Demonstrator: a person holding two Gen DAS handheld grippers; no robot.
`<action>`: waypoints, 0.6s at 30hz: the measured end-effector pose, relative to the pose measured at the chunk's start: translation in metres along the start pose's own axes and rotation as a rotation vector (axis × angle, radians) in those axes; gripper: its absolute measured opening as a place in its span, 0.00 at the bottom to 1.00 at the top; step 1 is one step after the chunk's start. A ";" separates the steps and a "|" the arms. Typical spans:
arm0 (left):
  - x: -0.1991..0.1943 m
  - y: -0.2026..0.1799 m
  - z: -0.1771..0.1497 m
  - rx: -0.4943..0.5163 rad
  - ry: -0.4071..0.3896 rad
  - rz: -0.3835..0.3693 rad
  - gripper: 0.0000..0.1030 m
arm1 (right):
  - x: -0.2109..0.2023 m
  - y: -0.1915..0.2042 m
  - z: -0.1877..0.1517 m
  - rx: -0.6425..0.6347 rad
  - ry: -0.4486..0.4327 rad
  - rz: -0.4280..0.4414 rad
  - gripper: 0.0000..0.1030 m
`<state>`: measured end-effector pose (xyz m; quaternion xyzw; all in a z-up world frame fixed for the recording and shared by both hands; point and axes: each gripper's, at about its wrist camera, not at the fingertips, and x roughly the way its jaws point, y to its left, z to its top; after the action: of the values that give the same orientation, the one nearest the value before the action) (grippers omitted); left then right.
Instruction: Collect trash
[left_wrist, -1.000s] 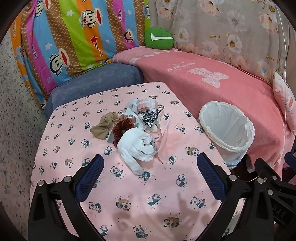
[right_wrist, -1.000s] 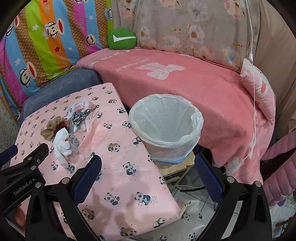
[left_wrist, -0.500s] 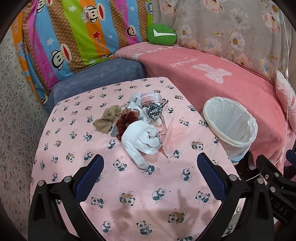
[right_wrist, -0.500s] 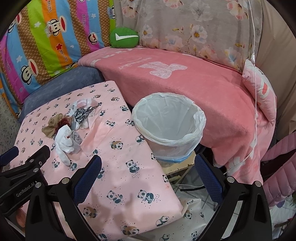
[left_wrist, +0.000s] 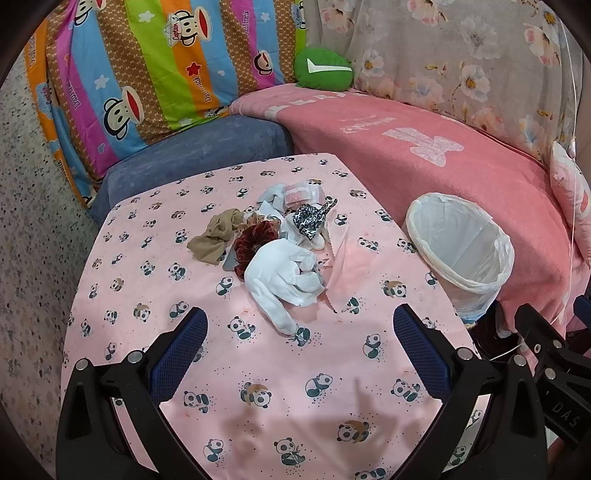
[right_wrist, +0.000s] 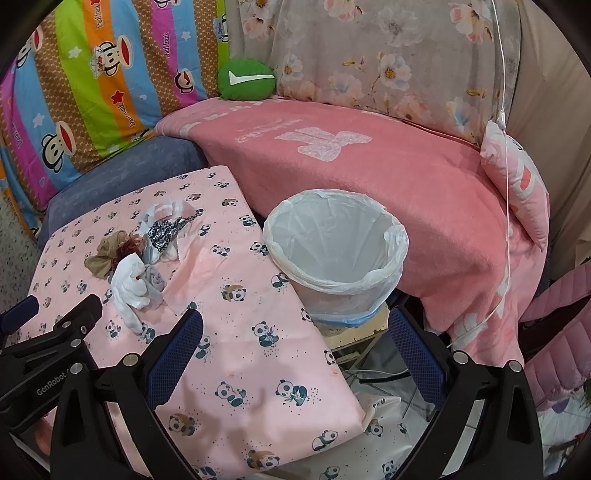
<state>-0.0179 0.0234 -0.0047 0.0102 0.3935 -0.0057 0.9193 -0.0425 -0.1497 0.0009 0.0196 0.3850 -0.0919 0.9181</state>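
A heap of trash lies mid-table on the pink panda cloth (left_wrist: 258, 369): a white crumpled cloth (left_wrist: 284, 277), a dark red scrunchie (left_wrist: 255, 240), a tan knotted fabric (left_wrist: 218, 236), a leopard-print scrap (left_wrist: 310, 219) and a small pink packet (left_wrist: 297, 194). The same heap (right_wrist: 136, 254) shows at the left of the right wrist view. A bin lined with a white bag (right_wrist: 334, 258) stands off the table's right edge, also seen in the left wrist view as the bin (left_wrist: 461, 251). My left gripper (left_wrist: 299, 350) is open, short of the heap. My right gripper (right_wrist: 295, 354) is open over the table's right edge.
A sofa wraps around the far side: blue cushion (left_wrist: 207, 151), pink blanket (left_wrist: 424, 155), striped cartoon cover (left_wrist: 147, 66), a green pillow (left_wrist: 323, 68). A pink quilted garment (right_wrist: 561, 350) lies at the right. A speckled floor (left_wrist: 33, 221) runs along the table's left.
Both grippers have drawn back and risen slightly, so the table, heap and bin look smaller and farther. Both stay open and nothing on the table has moved.
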 end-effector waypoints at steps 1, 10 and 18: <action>0.000 0.000 0.000 0.000 0.000 0.000 0.93 | 0.000 0.000 0.000 -0.001 0.000 0.000 0.95; 0.001 0.001 0.002 -0.005 0.007 -0.006 0.93 | 0.000 0.001 0.002 0.004 -0.003 -0.002 0.95; 0.003 0.003 0.003 -0.008 0.009 -0.008 0.93 | 0.001 0.003 0.006 0.007 -0.007 -0.006 0.95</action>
<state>-0.0132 0.0262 -0.0046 0.0048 0.3979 -0.0076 0.9174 -0.0369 -0.1472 0.0044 0.0212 0.3816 -0.0959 0.9191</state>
